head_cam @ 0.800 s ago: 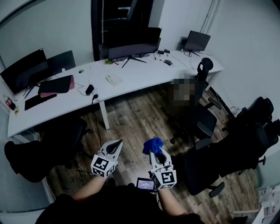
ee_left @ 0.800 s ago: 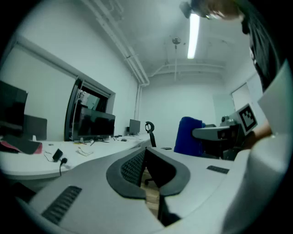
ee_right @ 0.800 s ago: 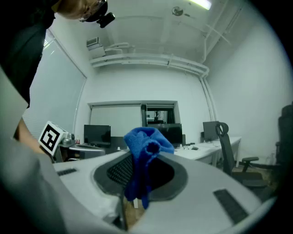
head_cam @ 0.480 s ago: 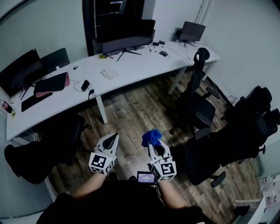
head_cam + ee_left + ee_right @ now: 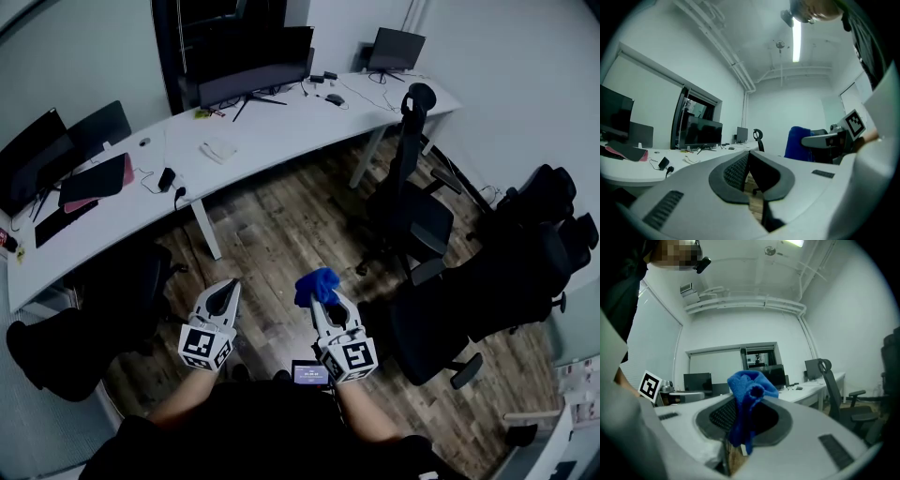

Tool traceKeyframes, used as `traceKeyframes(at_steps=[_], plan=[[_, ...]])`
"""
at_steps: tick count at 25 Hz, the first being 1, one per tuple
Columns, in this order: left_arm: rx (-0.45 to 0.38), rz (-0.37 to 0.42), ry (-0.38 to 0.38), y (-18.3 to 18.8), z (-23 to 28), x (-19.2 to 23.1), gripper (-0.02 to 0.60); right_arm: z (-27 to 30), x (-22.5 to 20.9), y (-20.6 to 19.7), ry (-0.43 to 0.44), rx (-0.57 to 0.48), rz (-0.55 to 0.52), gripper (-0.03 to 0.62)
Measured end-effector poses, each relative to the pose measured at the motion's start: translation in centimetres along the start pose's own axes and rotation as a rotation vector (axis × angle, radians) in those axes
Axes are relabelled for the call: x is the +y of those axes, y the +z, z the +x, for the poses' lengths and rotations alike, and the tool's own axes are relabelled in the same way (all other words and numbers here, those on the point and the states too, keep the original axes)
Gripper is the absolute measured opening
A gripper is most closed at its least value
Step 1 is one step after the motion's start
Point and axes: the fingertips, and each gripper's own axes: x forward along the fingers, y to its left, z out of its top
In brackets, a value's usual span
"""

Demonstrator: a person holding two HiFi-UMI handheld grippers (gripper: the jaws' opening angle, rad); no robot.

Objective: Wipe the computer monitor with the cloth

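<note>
My right gripper (image 5: 319, 292) is shut on a bunched blue cloth (image 5: 314, 284), held low over the wooden floor; the cloth (image 5: 747, 397) sticks up from between its jaws. My left gripper (image 5: 223, 295) hovers beside it on the left, shut with nothing in it, its jaws meeting at the tips (image 5: 749, 158). A wide dark computer monitor (image 5: 251, 58) stands at the back of the long white desk (image 5: 272, 141), well ahead of both grippers. It shows as a dark monitor (image 5: 701, 132) in the left gripper view too.
A smaller monitor (image 5: 394, 47) stands at the desk's right end and another monitor (image 5: 28, 159) at its left end. Black office chairs (image 5: 417, 216) crowd the right side, with one more chair (image 5: 112, 300) at my left. Cables, a pink folder (image 5: 94, 183) and small items lie on the desk.
The desk and monitors have slid left in the head view. Both grippers sit a little further left and lower, and the cloth stays in the right one.
</note>
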Motion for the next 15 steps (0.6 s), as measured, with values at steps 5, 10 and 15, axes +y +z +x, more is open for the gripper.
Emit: traceKeyframes(at_steps=[5,10,15], plan=[[0.0,0.005,0.03,-0.1,1.1,-0.5,-0.006,-0.3,-1.7,-0.1,0.004,0.004,-0.027,0.083],[0.007,0.006,0.049,-0.6,2.6,-1.0,-0.006,0.1,-3.6,-0.9,0.019,0.014,-0.019,0.083],[0.025,0.002,0.049,-1.1,4.2,-1.0,-0.006,1.0,-4.9,-1.2,0.029,0.016,0.027,0.083]])
